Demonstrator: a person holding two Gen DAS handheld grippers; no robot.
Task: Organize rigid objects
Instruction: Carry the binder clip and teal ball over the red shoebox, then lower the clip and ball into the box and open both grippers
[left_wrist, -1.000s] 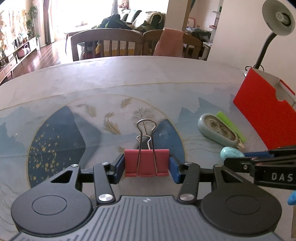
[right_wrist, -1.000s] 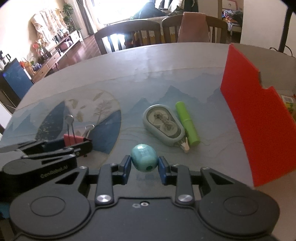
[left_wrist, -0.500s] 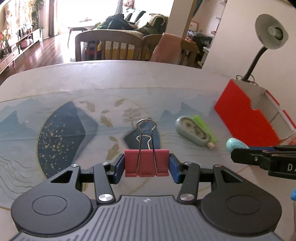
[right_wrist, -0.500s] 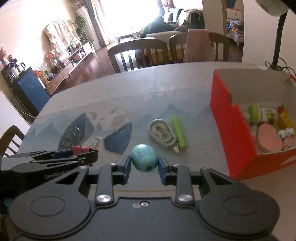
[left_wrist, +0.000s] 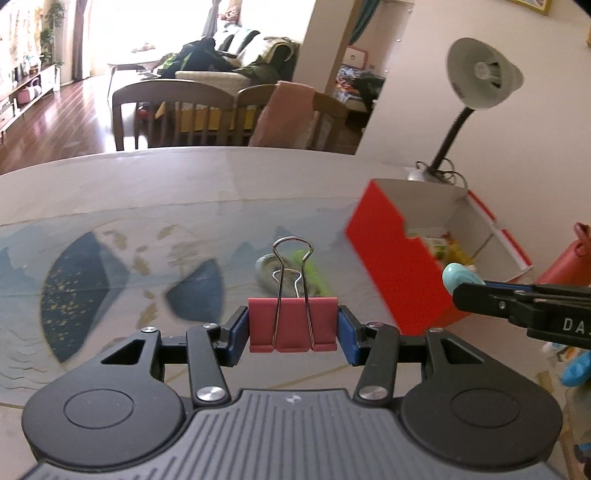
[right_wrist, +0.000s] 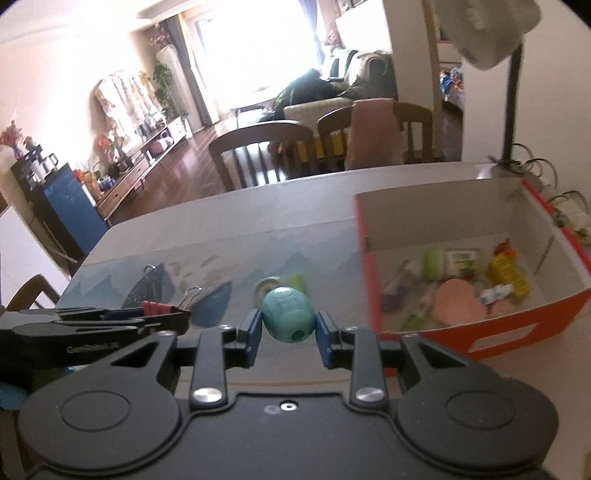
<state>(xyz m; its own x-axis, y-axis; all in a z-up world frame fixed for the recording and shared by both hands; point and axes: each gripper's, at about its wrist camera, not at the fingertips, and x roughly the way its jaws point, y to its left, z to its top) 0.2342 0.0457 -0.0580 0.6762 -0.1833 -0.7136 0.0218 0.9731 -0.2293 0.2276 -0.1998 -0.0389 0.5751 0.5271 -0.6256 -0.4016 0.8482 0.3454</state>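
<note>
My left gripper (left_wrist: 293, 325) is shut on a red binder clip (left_wrist: 293, 324) whose wire handles stand up, held above the table. My right gripper (right_wrist: 288, 320) is shut on a teal egg-shaped object (right_wrist: 288, 314), also in the air. Each gripper shows in the other's view: the right gripper (left_wrist: 461, 280) at the right with the egg, the left gripper (right_wrist: 162, 314) at the left with the clip. A red open box (right_wrist: 476, 332) with several small items inside stands to the right. A grey correction-tape dispenser (left_wrist: 266, 267) and a green tube (left_wrist: 314, 271) lie on the mat, blurred.
A patterned blue mat (left_wrist: 110, 280) covers the table. A desk lamp (left_wrist: 480, 77) stands behind the box, its cables beside it. Wooden chairs (left_wrist: 173, 110) line the far table edge. A red object (left_wrist: 569, 258) shows at the right edge.
Both grippers have risen with their objects and moved toward the red box; its inside has come into view. The dispenser and tube on the mat now lie farther below.
</note>
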